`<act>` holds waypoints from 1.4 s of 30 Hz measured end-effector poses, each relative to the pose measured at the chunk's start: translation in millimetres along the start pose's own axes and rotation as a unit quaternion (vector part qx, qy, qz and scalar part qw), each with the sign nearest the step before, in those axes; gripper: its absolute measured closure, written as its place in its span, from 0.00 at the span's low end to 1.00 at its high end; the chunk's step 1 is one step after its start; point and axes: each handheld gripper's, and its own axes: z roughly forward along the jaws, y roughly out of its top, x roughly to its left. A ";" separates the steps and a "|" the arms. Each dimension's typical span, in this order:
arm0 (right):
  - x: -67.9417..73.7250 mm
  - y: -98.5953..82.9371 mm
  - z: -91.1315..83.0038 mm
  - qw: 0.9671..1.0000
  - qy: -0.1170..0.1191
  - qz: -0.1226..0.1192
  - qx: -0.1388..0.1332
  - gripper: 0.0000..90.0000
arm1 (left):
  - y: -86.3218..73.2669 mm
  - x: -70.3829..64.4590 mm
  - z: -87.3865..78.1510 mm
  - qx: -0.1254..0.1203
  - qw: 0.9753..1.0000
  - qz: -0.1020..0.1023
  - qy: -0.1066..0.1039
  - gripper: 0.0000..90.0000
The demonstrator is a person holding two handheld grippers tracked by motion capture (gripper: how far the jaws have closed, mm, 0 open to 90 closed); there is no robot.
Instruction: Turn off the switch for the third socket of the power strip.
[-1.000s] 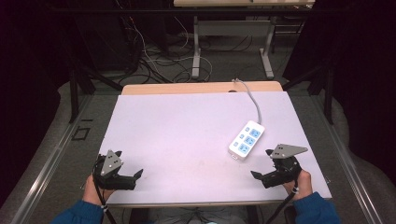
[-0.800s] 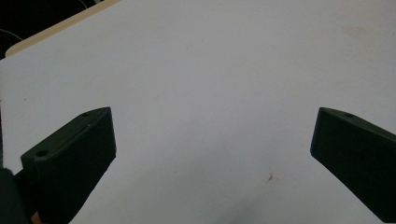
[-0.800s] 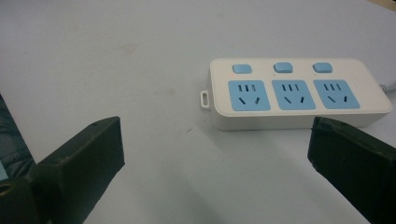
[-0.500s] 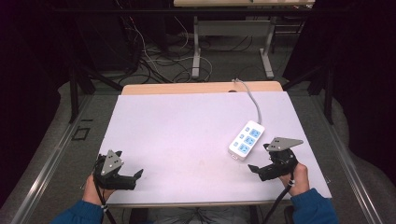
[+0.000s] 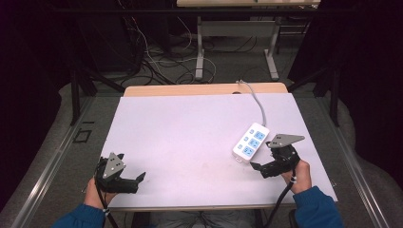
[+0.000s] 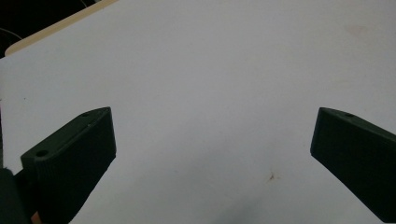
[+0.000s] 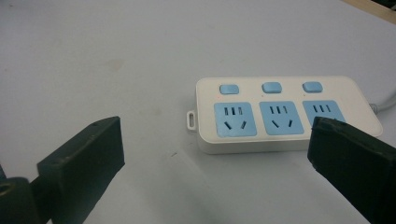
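White power strip [image 5: 250, 142] with blue sockets lay on the counter [image 5: 190, 137] at right, just beyond the released right gripper [image 5: 264, 164]; the left gripper [image 5: 134, 183] gaped near-left, well apart.

- White plastic power strip [image 5: 250, 142] [image 7: 282, 115] — an oblong, round-cornered block lying flat on the pale table top, socket face up, at the right side of the table in the high view and set at a slant to the table's edges.
- Face: three light-blue socket panels in a row, each with a light-blue rectangular switch beside it; all sockets empty.
- Near end: a small white hanging tab projects from the short side.
- Far end: a light grey cord [image 5: 255, 98] leaves the strip and runs in a gentle curve to the table's far edge, near the wooden strip there.
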 end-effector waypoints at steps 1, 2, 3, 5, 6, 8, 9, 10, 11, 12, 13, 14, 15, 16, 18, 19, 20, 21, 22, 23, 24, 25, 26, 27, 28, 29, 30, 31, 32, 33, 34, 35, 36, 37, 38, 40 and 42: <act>0.0 0.0 0.0 1.000 0.000 0.000 0.000 0.03 | 0.2 0.1 0.0 0.002 1.000 0.001 -0.002 0.00; -1.3 2.0 1.4 1.000 0.002 0.001 0.000 0.03 | 0.3 0.2 -0.1 0.003 1.000 0.003 0.000 0.00; -1.6 2.7 2.1 1.000 -0.001 0.002 -0.001 0.03 | 0.4 0.3 -0.2 0.003 1.000 0.004 0.002 0.00; -3.2 3.9 3.7 1.000 0.001 0.002 -0.003 0.03 | 0.3 0.4 -0.3 0.002 1.000 0.005 0.002 0.00; -3.9 4.7 3.8 1.000 -0.001 0.001 0.002 0.03 | 0.2 0.2 -0.2 0.002 1.000 0.002 0.000 0.00; -4.7 5.4 4.8 1.000 0.000 0.001 0.002 0.03 | 0.3 0.5 -0.2 0.002 1.000 0.005 0.001 0.00; -5.3 6.2 5.5 1.000 0.003 0.002 0.005 0.03 | 0.4 0.5 -0.2 0.003 1.000 0.006 0.002 0.00; -5.9 6.9 6.4 1.000 0.001 0.004 0.004 0.03 | 0.4 0.5 -0.1 0.003 1.000 0.006 0.001 0.00; -7.4 8.0 7.9 1.000 0.000 0.003 0.002 0.03 | 0.4 0.5 0.0 0.003 1.000 0.006 0.001 0.00; -7.4 8.0 7.9 1.000 0.000 0.003 0.002 0.03 | 0.4 0.5 0.0 0.003 1.000 0.006 0.001 0.00; -8.2 8.8 8.4 1.000 0.000 0.003 0.001 0.03 | 0.4 0.5 0.1 0.003 1.000 0.006 0.001 0.00; -9.0 9.9 8.7 1.000 0.002 0.005 0.004 0.03 | 0.4 0.3 0.2 0.003 1.000 0.005 0.000 0.00; -9.7 10.6 9.8 1.000 0.001 0.005 0.004 0.03 | 0.5 0.4 0.1 0.003 1.000 0.007 0.001 0.00; -10.1 11.3 10.4 1.000 0.001 0.006 0.005 0.03 | 0.3 -0.2 0.4 0.004 1.000 0.002 -0.003 0.00; -12.1 13.7 13.4 1.000 0.006 0.005 0.006 0.03 | 0.5 0.0 0.4 0.005 1.000 0.005 -0.003 0.00; -12.1 13.7 13.4 1.000 0.006 0.005 0.006 0.03 | 0.6 0.1 0.5 0.005 1.000 0.006 -0.003 0.00; -12.9 14.4 14.2 1.000 0.006 0.004 0.008 0.03 | 0.5 -0.1 0.6 0.007 1.000 0.005 -0.004 0.00; -14.4 15.9 16.2 1.000 0.007 0.006 0.008 0.03 | 0.4 -0.2 0.7 0.007 1.000 0.005 -0.004 0.00; -15.0 16.5 16.6 1.000 0.006 0.006 0.010 0.03 | 0.4 -0.4 0.5 0.006 1.000 0.004 -0.003 0.00; -15.9 17.2 18.0 1.000 0.009 0.006 0.010 0.03 | 0.4 -0.2 0.4 0.005 1.000 0.005 -0.002 0.00; -16.2 17.8 18.3 1.000 0.008 0.009 0.010 0.03 | 0.4 -0.2 0.4 0.005 1.000 0.005 -0.002 0.00; -16.2 17.8 18.3 1.000 0.008 0.009 0.010 0.03 | 0.4 -0.3 0.4 0.005 1.000 0.005 -0.001 0.00; -17.2 18.6 19.0 1.000 0.010 0.009 0.012 0.03 | 0.6 0.2 -0.1 0.006 1.000 0.008 0.001 0.00; -18.9 20.2 20.2 1.000 0.009 0.009 0.012 0.03 | 0.6 0.4 -0.1 0.005 1.000 0.009 0.002 0.00; -18.9 20.2 20.2 1.000 0.009 0.009 0.012 0.03 | 0.4 -0.2 0.2 0.006 1.000 0.005 -0.001 0.00; -19.3 20.5 21.3 1.000 0.010 0.010 0.009 0.02 | 0.4 -0.3 0.3 0.006 1.000 0.005 -0.002 0.00; -19.3 21.5 21.7 1.000 0.009 0.014 0.011 0.02 | 0.5 -0.1 0.4 0.005 1.000 0.006 -0.001 0.00; -20.1 22.1 23.0 1.000 0.010 0.012 0.010 0.02 | 0.6 -0.2 0.5 0.005 1.000 0.006 -0.001 0.00; -21.0 23.4 24.9 1.000 0.009 0.011 0.010 0.01 | 0.5 -0.7 0.7 0.005 1.000 0.004 -0.002 0.00; -21.0 23.4 24.9 1.000 0.009 0.011 0.010 0.01 | 0.5 -0.8 0.7 0.005 1.000 0.004 -0.003 0.00; -21.9 25.1 25.4 1.000 0.011 0.015 0.010 0.01 | 0.4 -0.8 0.6 0.005 1.000 0.004 -0.002 0.00; -21.9 25.1 25.4 1.000 0.011 0.015 0.010 0.01 | 0.4 -0.7 0.6 0.005 1.000 0.004 -0.002 0.00; -23.2 26.9 25.7 1.000 0.013 0.018 0.011 0.01 | 0.4 -0.4 0.5 0.005 1.000 0.006 -0.001 0.00; -23.9 27.5 26.4 1.000 0.011 0.018 0.009 0.00 | 0.3 -0.5 0.4 0.006 1.000 0.005 -0.002 0.00; -23.9 27.5 26.4 1.000 0.011 0.018 0.009 0.00 | 0.3 -0.5 0.4 0.005 1.000 0.005 -0.001 0.00; -25.6 28.4 28.6 1.000 0.013 0.019 0.012 0.00 | 0.3 -0.7 0.5 0.005 1.000 0.005 -0.002 0.00; -26.1 29.0 31.7 1.000 0.014 0.021 0.011 0.00 | 0.4 -0.8 0.5 0.005 1.000 0.005 -0.001 0.00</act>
